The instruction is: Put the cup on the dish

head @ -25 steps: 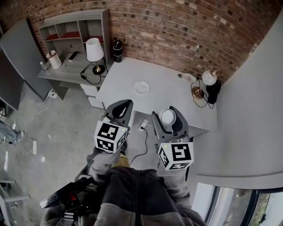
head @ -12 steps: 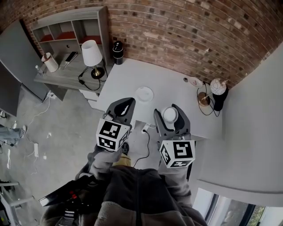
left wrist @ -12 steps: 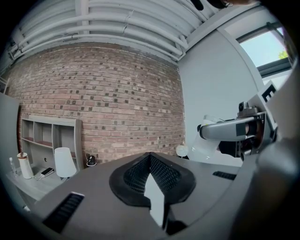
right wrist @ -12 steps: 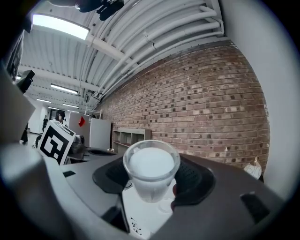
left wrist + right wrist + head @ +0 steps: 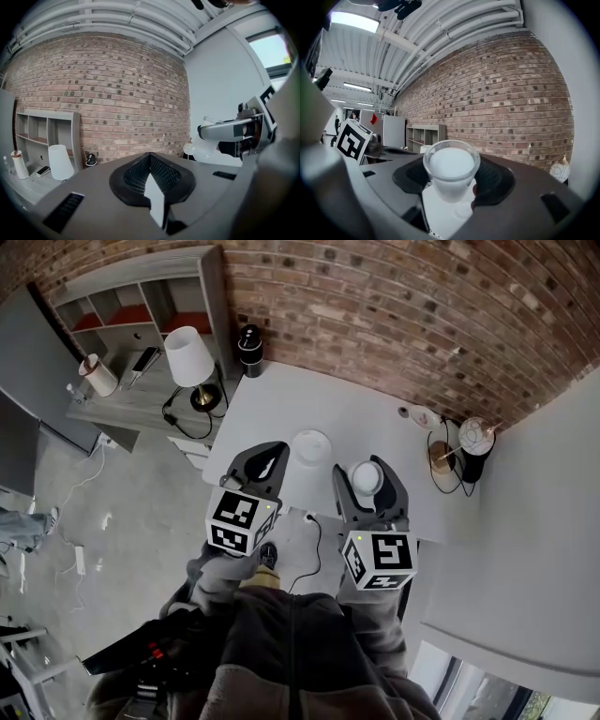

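Right tool [image 5: 366,474] is clamped on the small clear plastic cup [image 5: 365,480], whitish inside, held upright and, by appearance, clear of the surface. The cup hangs over the near edge of the pale grey desk [image 5: 375,413]. The small round white dish [image 5: 310,446] lies bare on that desk at about ten o'clock from the cup, near but apart. Left tool [image 5: 266,461], at nine o'clock from the cup, has its jaws together on nothing. Assessment: pickup complete; carry to the dish, set-down and release outstanding. White-shaded lamp [image 5: 187,354] stands well apart, further out at ten o'clock, not involved.
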### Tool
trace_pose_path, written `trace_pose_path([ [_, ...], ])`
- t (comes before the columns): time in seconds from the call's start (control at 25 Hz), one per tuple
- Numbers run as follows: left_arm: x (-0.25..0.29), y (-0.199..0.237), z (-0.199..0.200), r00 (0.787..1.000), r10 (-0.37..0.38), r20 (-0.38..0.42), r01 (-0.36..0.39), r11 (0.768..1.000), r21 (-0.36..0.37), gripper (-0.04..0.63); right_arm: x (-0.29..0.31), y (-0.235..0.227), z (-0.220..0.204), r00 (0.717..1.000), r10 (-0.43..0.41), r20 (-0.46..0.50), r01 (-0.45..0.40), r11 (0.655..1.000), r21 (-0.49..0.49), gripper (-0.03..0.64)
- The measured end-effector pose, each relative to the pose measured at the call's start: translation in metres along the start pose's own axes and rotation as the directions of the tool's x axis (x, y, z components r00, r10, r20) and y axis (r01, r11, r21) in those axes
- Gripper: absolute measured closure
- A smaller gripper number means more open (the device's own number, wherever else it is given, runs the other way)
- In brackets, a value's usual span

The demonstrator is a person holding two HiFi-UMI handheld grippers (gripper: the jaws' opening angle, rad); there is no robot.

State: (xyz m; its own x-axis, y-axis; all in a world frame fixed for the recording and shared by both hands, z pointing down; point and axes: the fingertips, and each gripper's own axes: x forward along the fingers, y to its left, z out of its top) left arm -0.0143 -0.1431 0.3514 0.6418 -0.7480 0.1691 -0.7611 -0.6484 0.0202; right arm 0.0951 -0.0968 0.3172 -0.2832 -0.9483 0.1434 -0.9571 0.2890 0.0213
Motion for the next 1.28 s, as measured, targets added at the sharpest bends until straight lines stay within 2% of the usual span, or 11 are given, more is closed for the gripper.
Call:
trace_pose_path([
  [0.68,0.056,0.071,-0.004,0.999,-0.030,-0.039,0.029,0.999,-0.031,0.591,0.089,-0.008,-0.010,0.998,-0.030,-0.060,0.032,0.999,0.034,0.351],
  [1.0,0.077,0.071,-0.021,0.994,-0.064,-0.087,0.059,0.996,-0.061,0.591,0.097,-0.022,-0.039,0.990,-0.060,-0.126,0.068,0.996,0.065,0.351],
  [1.28,0.101,0.057,-0.046,0.988,-0.037,-0.151,0.026,0.997,-0.075,0.591,0.093,-0.055,-0.086,0.978,-0.053,-0.203,0.077,0.991,0.112,0.351],
])
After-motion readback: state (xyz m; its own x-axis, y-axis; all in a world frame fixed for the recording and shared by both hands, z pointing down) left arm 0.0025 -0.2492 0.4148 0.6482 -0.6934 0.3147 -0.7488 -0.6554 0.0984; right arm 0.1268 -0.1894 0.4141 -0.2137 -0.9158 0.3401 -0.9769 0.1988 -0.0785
